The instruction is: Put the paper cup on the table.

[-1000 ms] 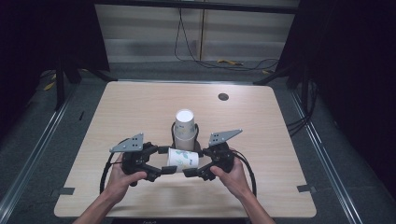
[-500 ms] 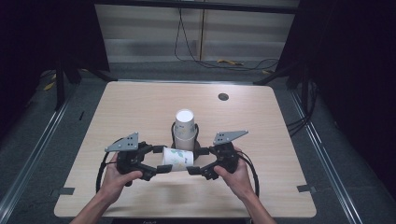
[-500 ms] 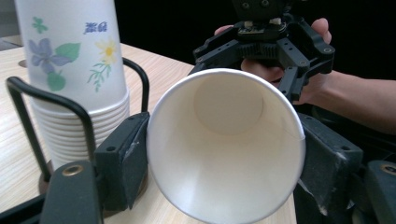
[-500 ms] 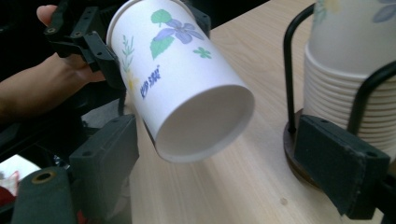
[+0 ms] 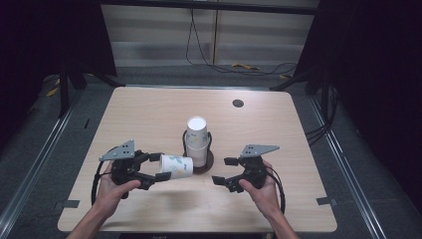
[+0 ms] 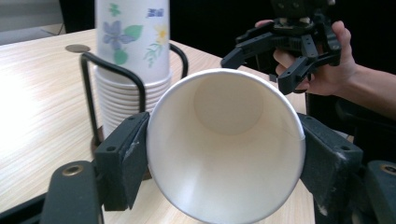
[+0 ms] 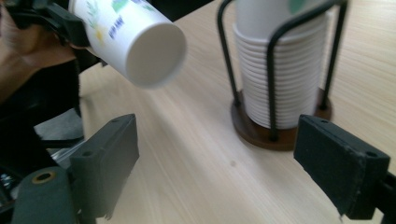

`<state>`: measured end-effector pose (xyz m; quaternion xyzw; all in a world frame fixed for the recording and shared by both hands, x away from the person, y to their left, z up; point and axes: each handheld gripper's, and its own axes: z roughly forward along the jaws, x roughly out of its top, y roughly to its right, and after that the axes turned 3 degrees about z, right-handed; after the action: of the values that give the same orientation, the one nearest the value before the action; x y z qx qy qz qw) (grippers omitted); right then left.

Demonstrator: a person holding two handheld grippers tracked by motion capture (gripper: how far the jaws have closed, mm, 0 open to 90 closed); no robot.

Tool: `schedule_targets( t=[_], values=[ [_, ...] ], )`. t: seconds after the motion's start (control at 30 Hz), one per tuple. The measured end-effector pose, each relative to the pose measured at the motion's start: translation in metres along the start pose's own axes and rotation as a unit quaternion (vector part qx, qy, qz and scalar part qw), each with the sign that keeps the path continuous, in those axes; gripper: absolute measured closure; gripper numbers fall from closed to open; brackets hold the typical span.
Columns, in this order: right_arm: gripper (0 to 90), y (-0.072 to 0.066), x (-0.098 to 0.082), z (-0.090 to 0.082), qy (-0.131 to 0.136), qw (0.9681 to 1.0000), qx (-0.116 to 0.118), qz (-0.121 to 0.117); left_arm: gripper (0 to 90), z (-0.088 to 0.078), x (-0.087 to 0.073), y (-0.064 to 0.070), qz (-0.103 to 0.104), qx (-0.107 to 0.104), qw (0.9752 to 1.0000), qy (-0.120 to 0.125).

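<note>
The paper cup (image 5: 176, 166) lies on its side in the air just above the table (image 5: 149, 114), its rim toward the person and its closed bottom pointing at the stack, and it is clamped at the rim end between the jaws of the left gripper (image 5: 158, 167). From the left gripper view you look straight into the cup's (image 6: 226, 144) white inside, a black pad pressed on each side of the rim. Just beyond it stands the cup stack (image 5: 197, 142), upside-down flowered cups nested in a black wire holder (image 5: 185, 144) on a round dark base, at the middle of the table. The held cup's bottom sits just beside that base. Over on the other side, the right gripper (image 5: 225, 171) has just been opening and now its jaws stand wide with nothing between them, well apart from the cup, pointing toward the holder. In the right gripper view the two pads frame bare wood, the cup (image 7: 130, 39) up at the left, the stack (image 7: 275, 70) at the right. A small dark round disc (image 5: 238, 103) sits at the table's far side.
</note>
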<state>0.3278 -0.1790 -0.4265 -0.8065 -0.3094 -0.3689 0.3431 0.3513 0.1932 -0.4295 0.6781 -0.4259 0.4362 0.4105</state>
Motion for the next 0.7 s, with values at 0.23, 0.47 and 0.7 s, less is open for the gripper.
schedule_targets(
  t=[0.23, 0.47, 0.7],
  values=[
    [13.8, 0.007, -0.007, -0.01, 0.014, 0.9993, -0.033, 0.01, 25.1, -0.015, -0.003, -0.006, 0.002, 0.024, 0.9996, -0.018],
    [13.8, 0.012, -0.008, -0.013, 0.02, 0.9985, -0.048, 0.016, 24.0, -0.024, -0.007, -0.01, 0.006, 0.06, 0.9973, -0.042],
    [14.4, 0.013, -0.01, -0.015, 0.023, 0.9985, -0.046, 0.019, 23.1, -0.032, -0.005, -0.022, -0.01, 0.09, 0.9949, -0.044]
  ],
)
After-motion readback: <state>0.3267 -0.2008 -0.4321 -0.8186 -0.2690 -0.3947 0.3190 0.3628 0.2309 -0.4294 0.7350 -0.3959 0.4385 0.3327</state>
